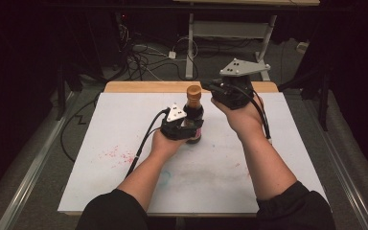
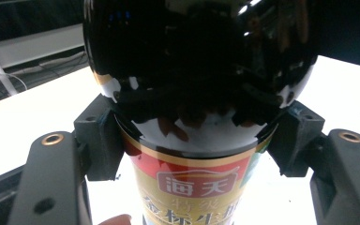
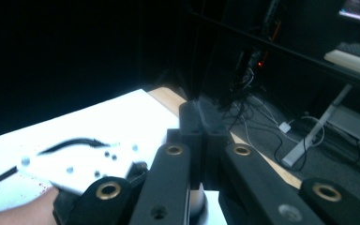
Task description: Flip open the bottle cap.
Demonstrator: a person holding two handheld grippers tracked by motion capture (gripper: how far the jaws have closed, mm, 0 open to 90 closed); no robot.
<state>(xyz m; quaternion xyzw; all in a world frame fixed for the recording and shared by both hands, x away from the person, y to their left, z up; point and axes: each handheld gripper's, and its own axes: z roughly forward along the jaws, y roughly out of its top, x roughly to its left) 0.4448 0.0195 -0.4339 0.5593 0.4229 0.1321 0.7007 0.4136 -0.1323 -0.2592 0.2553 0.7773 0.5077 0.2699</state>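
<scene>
A: Bottle status?

B: Soy sauce bottle [image 1: 193,115] stands upright near the middle of the counter [image 1: 268,158], toward its far edge. Left claw [image 1: 182,125] is clamped on its dark body, pads pressed to both sides just above the red and gold label [image 2: 197,187]. The brown cap [image 1: 193,92] is on.

A: Right claw?

B: Right claw [image 3: 200,136] is clenched, jaws pressed together with nothing between them. It hangs in the air just right of the cap and a little above it, not touching.

A: Progress?

B: Early, in my judgement. The bottle is secured; the cap is not yet gripped or turned. Left to do: open the right claw, take the cap, unscrew.

A: Surface and room?

B: White sheet over a wooden counter, with red specks [image 1: 117,154] at the left and a faint bluish smudge [image 1: 165,177] nearer the person. Room is dark; grey floor with loose cables [image 1: 143,55] and a white desk frame [image 1: 230,31] beyond the far edge.
</scene>
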